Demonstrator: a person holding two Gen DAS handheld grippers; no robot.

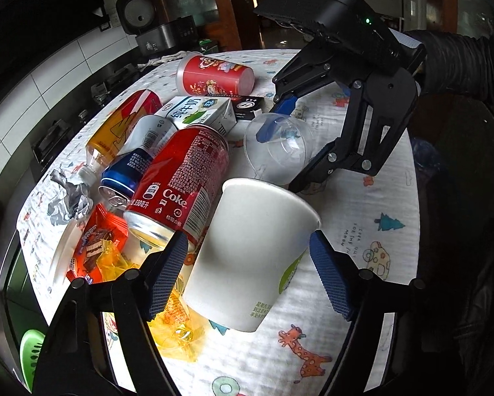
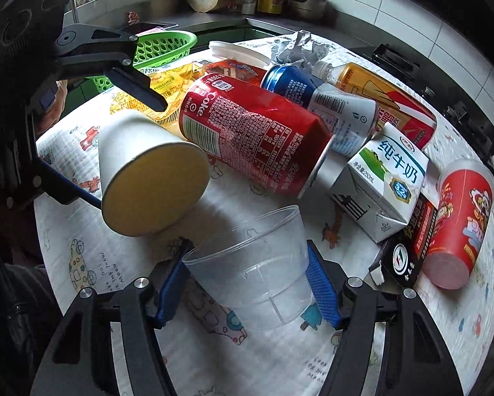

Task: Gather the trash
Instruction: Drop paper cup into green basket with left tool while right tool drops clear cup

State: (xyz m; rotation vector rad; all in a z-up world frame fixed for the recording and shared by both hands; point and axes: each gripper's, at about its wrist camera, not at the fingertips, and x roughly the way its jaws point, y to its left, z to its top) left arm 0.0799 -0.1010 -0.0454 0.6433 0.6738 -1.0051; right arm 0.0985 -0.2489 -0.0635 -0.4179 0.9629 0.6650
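Observation:
A white paper cup (image 1: 250, 254) lies on its side on the printed tablecloth (image 1: 362, 264), its mouth facing away from me. My left gripper (image 1: 247, 236) straddles it: the right pad (image 1: 329, 277) touches it near the rim, while a thin gap shows at the left pad (image 1: 167, 274), so the jaws stand open. A clear plastic cup (image 2: 253, 270) lies beyond it, and my right gripper (image 2: 248, 283) is shut on it, with both blue pads against its wall. In the right wrist view the left gripper (image 2: 131, 155) spans the paper cup (image 2: 154, 178).
Left of the paper cup lie a red Coke can (image 1: 181, 178), a blue-and-white can (image 1: 138, 155), an orange bottle (image 1: 124, 122), a milk carton (image 1: 200, 112), a red cup (image 1: 214, 76), crumpled foil (image 1: 68, 198) and snack wrappers (image 1: 98, 244). A green basket (image 2: 161, 46) stands past the table edge.

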